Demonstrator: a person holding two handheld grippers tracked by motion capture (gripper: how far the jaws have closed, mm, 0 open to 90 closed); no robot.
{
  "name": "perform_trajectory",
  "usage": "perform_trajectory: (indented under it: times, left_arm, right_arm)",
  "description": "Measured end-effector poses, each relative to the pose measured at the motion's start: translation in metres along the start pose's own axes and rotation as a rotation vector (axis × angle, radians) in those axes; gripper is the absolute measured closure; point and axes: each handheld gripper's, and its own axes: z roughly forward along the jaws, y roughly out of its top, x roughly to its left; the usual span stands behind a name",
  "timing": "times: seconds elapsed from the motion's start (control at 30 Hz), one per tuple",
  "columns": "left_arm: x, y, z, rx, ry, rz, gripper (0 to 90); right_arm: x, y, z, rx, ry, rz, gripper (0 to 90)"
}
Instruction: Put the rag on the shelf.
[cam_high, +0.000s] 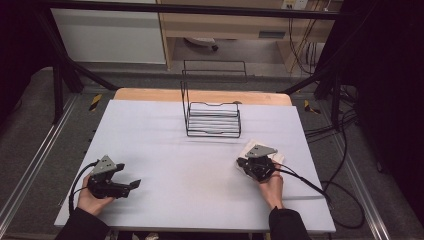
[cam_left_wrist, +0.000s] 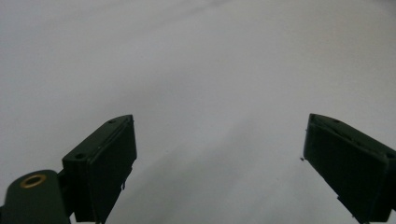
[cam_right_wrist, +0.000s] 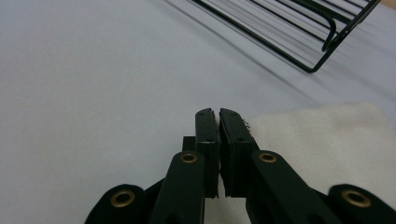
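Surface (cam_high: 150, 130): pale grey cover over wood top, wood edge showing at far side. Floor (cam_high: 30, 125): grey carpet, metal rails either side. Black frame posts (cam_high: 57, 75). Wooden cabinet (cam_high: 225, 25) and white panel (cam_high: 110, 35) behind. Cables (cam_high: 340, 145) at right.

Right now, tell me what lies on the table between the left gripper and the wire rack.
Nothing: in the high view, only bare white table cover runs from the left gripper to the wire rack. The white cloth lies by the right gripper.
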Motion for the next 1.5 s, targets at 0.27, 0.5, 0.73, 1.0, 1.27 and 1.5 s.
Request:
perform_trajectory:
  times: [0.27,0.5,0.73,1.0,1.27,1.5]
  left_arm:
    - [0.0,0.0,0.0,0.002,0.002,0.003,9.6]
    - [0.0,0.0,0.0,0.003,0.002,0.003,9.7]
    - [0.0,0.0,0.0,0.006,0.002,0.001,9.8]
    - [0.0,0.001,0.0,0.008,0.002,-0.004,9.9]
    - [-0.007,0.005,0.0,0.005,-0.002,-0.004,9.8]
    - [-0.03,0.022,0.005,0.009,-0.024,-0.011,11.0]
  right_arm:
    - [0.017,0.009,0.001,-0.054,0.082,-0.034,87.1]
    - [0.044,0.017,0.008,-0.047,0.173,-0.093,87.2]
    - [0.073,0.024,0.018,-0.047,0.272,-0.126,87.1]
    - [0.097,0.029,0.027,-0.04,0.381,-0.131,86.9]
    - [0.103,0.028,0.034,-0.007,0.398,-0.143,73.0]
    - [0.067,0.029,0.009,-0.066,0.307,-0.045,48.3]
